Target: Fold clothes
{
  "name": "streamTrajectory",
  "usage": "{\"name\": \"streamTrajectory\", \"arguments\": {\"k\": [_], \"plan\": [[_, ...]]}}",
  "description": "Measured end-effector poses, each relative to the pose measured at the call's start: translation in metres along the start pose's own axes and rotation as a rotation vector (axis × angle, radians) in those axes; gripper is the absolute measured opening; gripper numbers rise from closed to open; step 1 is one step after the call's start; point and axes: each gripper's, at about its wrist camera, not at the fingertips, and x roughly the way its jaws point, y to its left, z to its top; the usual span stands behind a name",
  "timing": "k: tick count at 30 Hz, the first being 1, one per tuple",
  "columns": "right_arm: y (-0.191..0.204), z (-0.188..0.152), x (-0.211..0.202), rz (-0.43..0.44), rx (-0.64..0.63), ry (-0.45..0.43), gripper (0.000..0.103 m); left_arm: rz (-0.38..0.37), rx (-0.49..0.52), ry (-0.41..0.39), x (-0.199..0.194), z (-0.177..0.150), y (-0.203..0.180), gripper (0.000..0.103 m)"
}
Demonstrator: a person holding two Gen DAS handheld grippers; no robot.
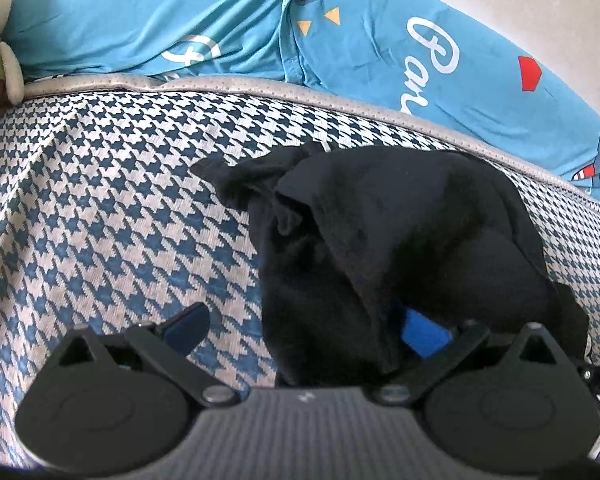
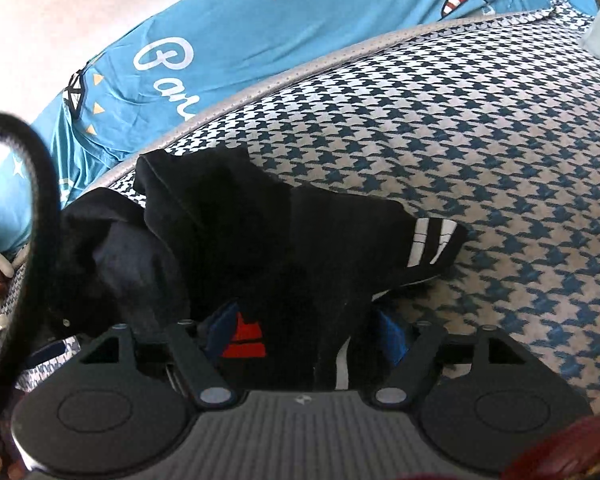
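A crumpled black garment (image 1: 400,232) lies in a heap on the houndstooth bed cover (image 1: 100,220). In the right wrist view the black garment (image 2: 260,232) shows a cuff with white stripes (image 2: 432,244) and a small red patch (image 2: 244,340). My left gripper (image 1: 306,332) stands wide open at the heap's near edge. Its left pad rests over bare cover and cloth drapes over its right finger. My right gripper (image 2: 307,334) is open too, with a fold of the garment lying loosely between its blue pads.
Blue printed bedding (image 1: 220,32) runs along the far side of the bed against a white wall. A stuffed toy (image 1: 0,40) sits at the far left. A black cable (image 2: 40,184) loops across the right wrist view. Bare bed cover (image 2: 500,160) stretches to the right.
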Motion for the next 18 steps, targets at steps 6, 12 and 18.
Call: {"name": "streamTrajectory", "arguments": {"k": [6, 12, 18], "plan": [[0.014, 0.004, 0.012, -0.012, -0.029, -0.028, 0.066, 0.013, 0.04, 0.013, 0.01, -0.003, -0.008, 0.103], [0.033, 0.012, 0.029, 0.018, -0.112, -0.061, 0.042, 0.016, 0.103, 0.032, 0.018, -0.01, -0.019, 0.103], [0.049, 0.02, 0.042, 0.133, -0.163, -0.066, 0.031, -0.002, 0.168, 0.04, 0.016, -0.016, -0.029, 0.103]]}}
